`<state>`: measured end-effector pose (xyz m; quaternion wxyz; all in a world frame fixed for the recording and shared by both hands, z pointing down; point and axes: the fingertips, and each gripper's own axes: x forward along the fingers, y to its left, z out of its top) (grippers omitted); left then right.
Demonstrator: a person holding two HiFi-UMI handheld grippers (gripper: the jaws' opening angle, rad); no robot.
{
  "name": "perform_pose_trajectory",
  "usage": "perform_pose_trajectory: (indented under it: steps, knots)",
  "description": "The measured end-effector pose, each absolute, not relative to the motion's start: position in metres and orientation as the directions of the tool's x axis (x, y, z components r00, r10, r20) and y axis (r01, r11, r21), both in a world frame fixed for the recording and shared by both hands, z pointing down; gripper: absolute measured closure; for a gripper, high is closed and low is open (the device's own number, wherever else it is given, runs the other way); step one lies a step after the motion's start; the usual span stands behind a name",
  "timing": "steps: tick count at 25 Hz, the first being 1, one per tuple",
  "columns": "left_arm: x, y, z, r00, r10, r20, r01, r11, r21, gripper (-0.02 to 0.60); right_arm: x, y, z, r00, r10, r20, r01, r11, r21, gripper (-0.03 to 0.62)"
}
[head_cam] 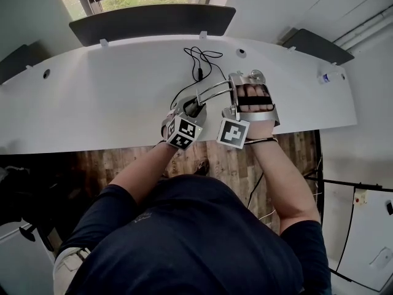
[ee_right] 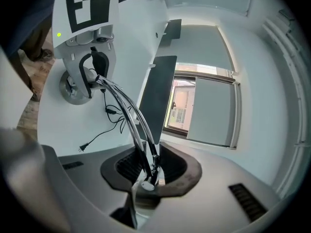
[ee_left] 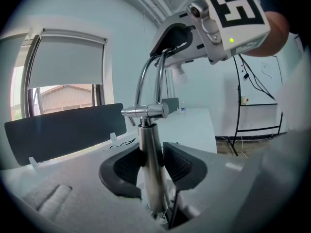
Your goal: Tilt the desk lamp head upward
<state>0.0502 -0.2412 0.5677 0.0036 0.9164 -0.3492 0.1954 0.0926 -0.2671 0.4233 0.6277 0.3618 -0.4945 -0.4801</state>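
Observation:
A chrome desk lamp stands on the white desk (head_cam: 92, 97). Its upright post (ee_left: 148, 149) sits between the pads of my left gripper (ee_left: 148, 166), which press on it from both sides just above the round base (ee_right: 72, 93). Two curved chrome arm rods (ee_right: 124, 108) rise from the post to my right gripper (ee_right: 150, 171). The rods' end joint lies between that gripper's pads, against the left one, with a gap at the right one. In the left gripper view the right gripper (ee_left: 172, 38) is up high, with a white lamp part (ee_left: 179, 74) hanging beneath it.
The lamp's black cord (head_cam: 199, 57) loops across the desk behind the lamp, its plug (ee_right: 82, 147) lying loose. Dark divider panels (head_cam: 153, 20) line the desk's far edge below a window. A small bottle (head_cam: 328, 77) stands at the right end.

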Motion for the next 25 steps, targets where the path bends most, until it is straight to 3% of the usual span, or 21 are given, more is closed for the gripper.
perform_pose_trajectory:
  steps: [6, 8, 10, 14, 21, 25]
  knots:
    - [0.052, -0.241, 0.571, 0.717, -0.588, 0.374, -0.592, -0.797, -0.118, 0.449, 0.094, -0.265, 0.428, 0.062, -0.949, 0.308, 0.186, 0.314, 0.931, 0.473]
    - [0.053, -0.238, 0.571, 0.729, -0.559, 0.396, -0.556, -0.820, -0.136, 0.448, 0.094, -0.259, 0.430, 0.043, -0.945, 0.323, 0.180, 0.325, 0.928, 0.402]
    - [0.049, -0.234, 0.570, 0.734, -0.544, 0.405, -0.524, -0.834, -0.171, 0.432, 0.094, -0.251, 0.425, 0.022, -0.946, 0.323, 0.162, 0.322, 0.933, 0.372]
    - [0.034, -0.224, 0.555, 0.738, -0.543, 0.401, -0.525, -0.835, -0.164, 0.426, 0.096, -0.230, 0.413, -0.008, -0.953, 0.304, 0.071, 0.303, 0.950, 0.366]
    - [0.019, -0.204, 0.514, 0.758, -0.576, 0.307, -0.579, -0.810, -0.089, 0.426, 0.099, -0.195, 0.410, -0.059, -0.946, 0.317, -0.215, 0.322, 0.922, 0.367]
    - [0.014, -0.189, 0.496, 0.777, -0.575, 0.256, -0.574, -0.814, -0.088, 0.428, 0.101, -0.188, 0.416, -0.062, -0.944, 0.323, -0.272, 0.328, 0.905, 0.370]
